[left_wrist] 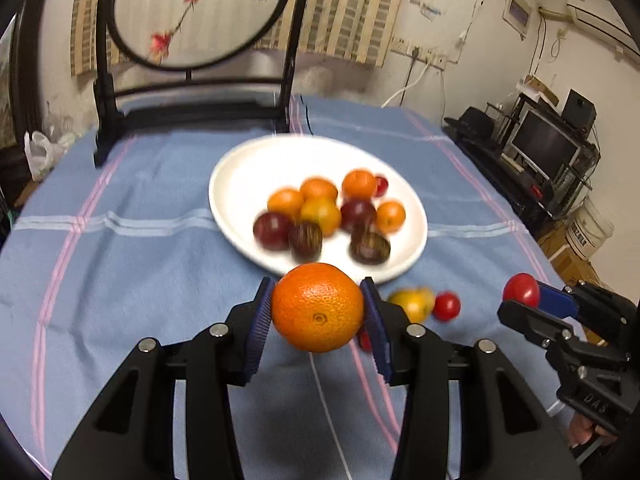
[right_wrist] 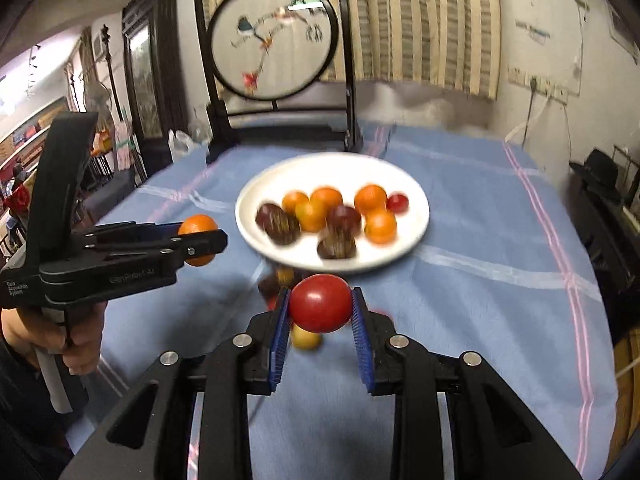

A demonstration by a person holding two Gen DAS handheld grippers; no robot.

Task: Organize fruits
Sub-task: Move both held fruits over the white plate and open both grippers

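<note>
My left gripper is shut on an orange, held above the blue cloth just short of the white plate. My right gripper is shut on a red tomato, also lifted off the table. Each gripper shows in the other view: the right gripper with its tomato at the right edge, the left gripper with the orange at the left. The plate holds several oranges, dark plums and a small tomato.
A yellow fruit and a small red tomato lie on the cloth near the plate's front rim. A black-framed round embroidered screen stands at the table's far side. Shelving with a monitor stands off to the right.
</note>
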